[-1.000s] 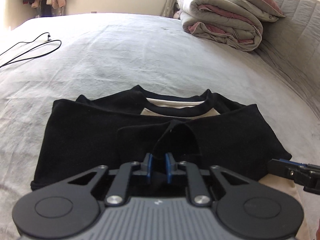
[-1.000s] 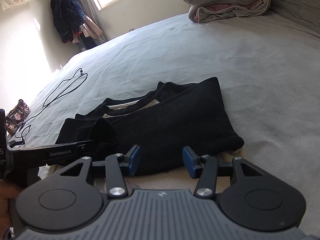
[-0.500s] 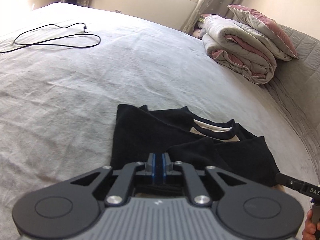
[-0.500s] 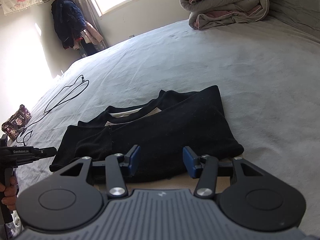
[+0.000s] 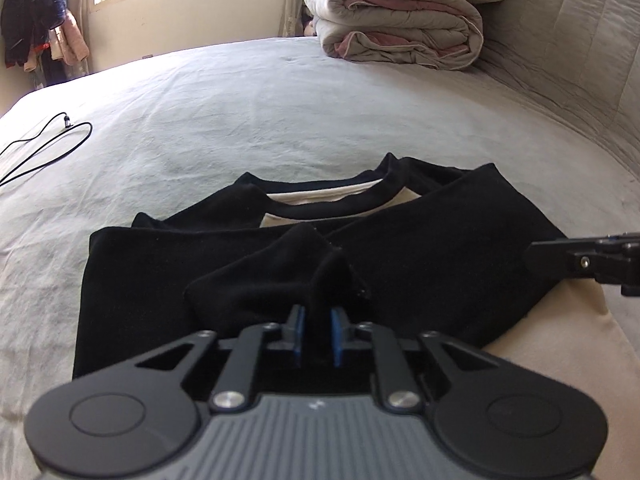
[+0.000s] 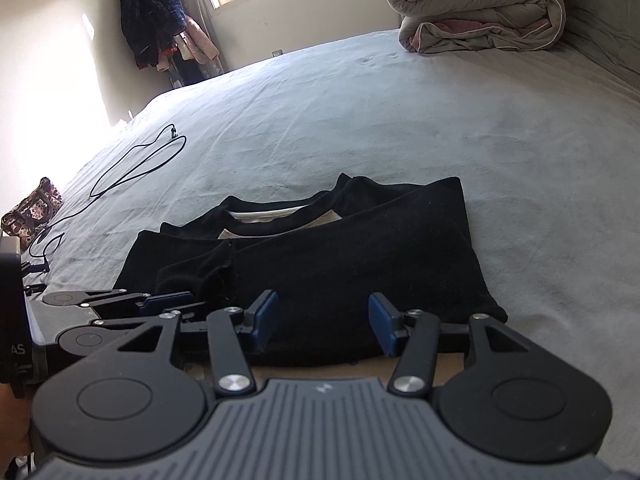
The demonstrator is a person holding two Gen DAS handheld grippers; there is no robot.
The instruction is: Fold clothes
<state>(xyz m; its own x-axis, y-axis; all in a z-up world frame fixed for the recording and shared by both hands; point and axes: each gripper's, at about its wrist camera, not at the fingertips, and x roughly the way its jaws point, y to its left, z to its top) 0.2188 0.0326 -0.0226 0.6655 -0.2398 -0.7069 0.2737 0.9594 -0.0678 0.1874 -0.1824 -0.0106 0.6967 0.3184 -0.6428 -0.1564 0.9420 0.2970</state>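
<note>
A black shirt (image 5: 420,248) with a cream lining at the collar lies partly folded on the grey bed; it also shows in the right wrist view (image 6: 352,256). My left gripper (image 5: 318,334) is shut on a raised fold of the black cloth, near the shirt's near edge. It appears at the left of the right wrist view (image 6: 168,302). My right gripper (image 6: 322,322) is open and empty, its blue pads (image 6: 264,318) just over the shirt's near hem. Its tip shows at the right of the left wrist view (image 5: 580,262). Cream fabric (image 5: 560,344) lies under the shirt's near right corner.
A rolled grey and pink duvet (image 5: 400,28) sits at the bed's far right, also in the right wrist view (image 6: 480,8). A black cable (image 6: 136,168) lies on the bed's left side, beside a patterned pouch (image 6: 32,212). Clothes (image 6: 156,20) hang by the window.
My left gripper moved back onto the shirt's middle and now pinches a raised fold of black cloth. My right gripper stayed open at the near hem.
</note>
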